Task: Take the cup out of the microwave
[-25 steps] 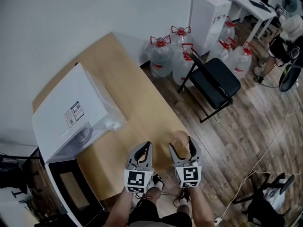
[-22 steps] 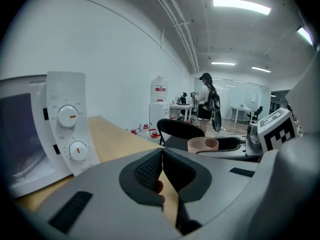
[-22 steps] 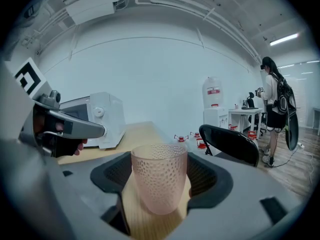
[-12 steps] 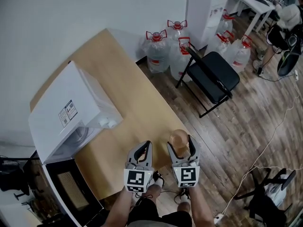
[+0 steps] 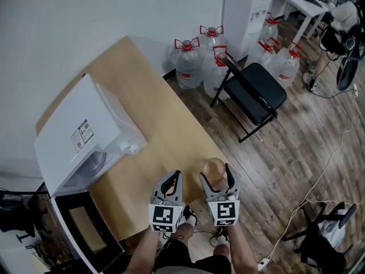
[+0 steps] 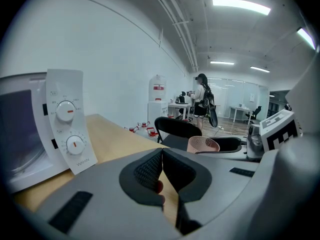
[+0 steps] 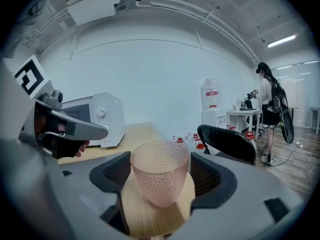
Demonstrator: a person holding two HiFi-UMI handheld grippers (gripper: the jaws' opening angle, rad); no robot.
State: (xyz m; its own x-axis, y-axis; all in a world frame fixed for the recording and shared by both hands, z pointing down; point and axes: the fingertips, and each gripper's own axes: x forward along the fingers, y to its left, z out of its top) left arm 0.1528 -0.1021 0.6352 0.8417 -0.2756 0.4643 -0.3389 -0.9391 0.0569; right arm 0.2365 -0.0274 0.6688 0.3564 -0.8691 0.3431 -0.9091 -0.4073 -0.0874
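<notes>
A pink dimpled cup stands upright between the pads of my right gripper, which is shut on it. From the head view, that gripper holds the cup over the near right edge of the wooden table. My left gripper is beside it, jaws shut and empty. The white microwave sits at the table's left with its dark-windowed door swung open. Its dial panel shows in the left gripper view.
A black folding chair stands right of the table on the wood floor. Several water jugs and a white dispenser line the wall behind it. A person is at far right. Cables cross the floor.
The head view has shifted a little. The right gripper still holds the cup by the table's near edge, and the left gripper stays shut beside it.
</notes>
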